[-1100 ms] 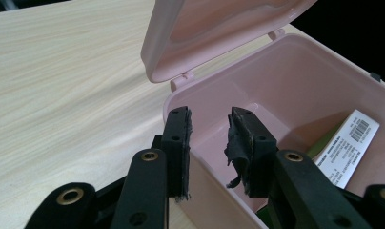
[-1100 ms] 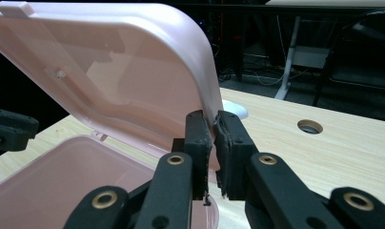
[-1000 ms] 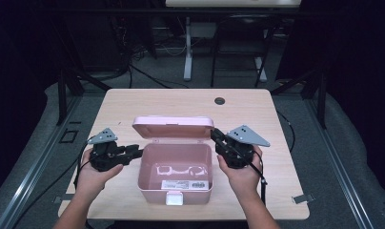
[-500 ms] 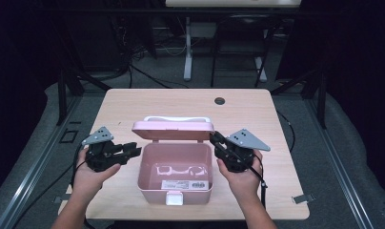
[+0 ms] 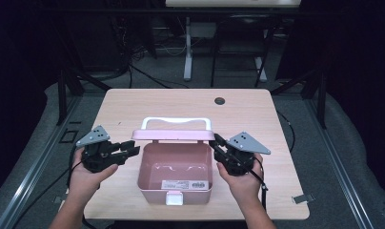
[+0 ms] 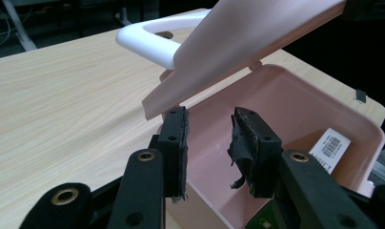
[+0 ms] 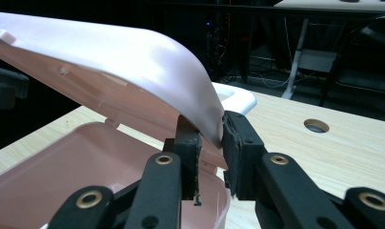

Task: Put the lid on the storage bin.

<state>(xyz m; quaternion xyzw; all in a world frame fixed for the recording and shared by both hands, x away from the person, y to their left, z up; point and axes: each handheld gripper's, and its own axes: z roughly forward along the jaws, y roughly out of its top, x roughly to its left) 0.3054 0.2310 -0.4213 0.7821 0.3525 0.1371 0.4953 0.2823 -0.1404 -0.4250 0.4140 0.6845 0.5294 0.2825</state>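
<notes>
A pink box [image 5: 144,167] stands on the table with its lid [image 5: 174,135] slanting half-way over it, the white handle [image 5: 176,121] on top. A barcode label [image 5: 181,184] lies inside. My right gripper [image 5: 217,143] has the lid's right corner [image 7: 200,119] between its pads [image 7: 210,138]. Its jaws have just been opening a little, and both pads touch the lid. My left gripper [image 5: 132,149] is open at the box's left wall, its jaws having just been opening. Its gap [image 6: 209,126] holds nothing, and the lid's corner [image 6: 155,102] hangs just above one pad.
The wooden table [image 5: 133,105] has a round cable hole [image 5: 220,100] at the back right. A white latch [image 5: 174,198] sticks out of the box's front. Dark floor, cables and stands surround the table.
The lid has tipped forward from upright to a slant over the box, so its handle now shows behind it. Both hands stayed at the box's sides.
</notes>
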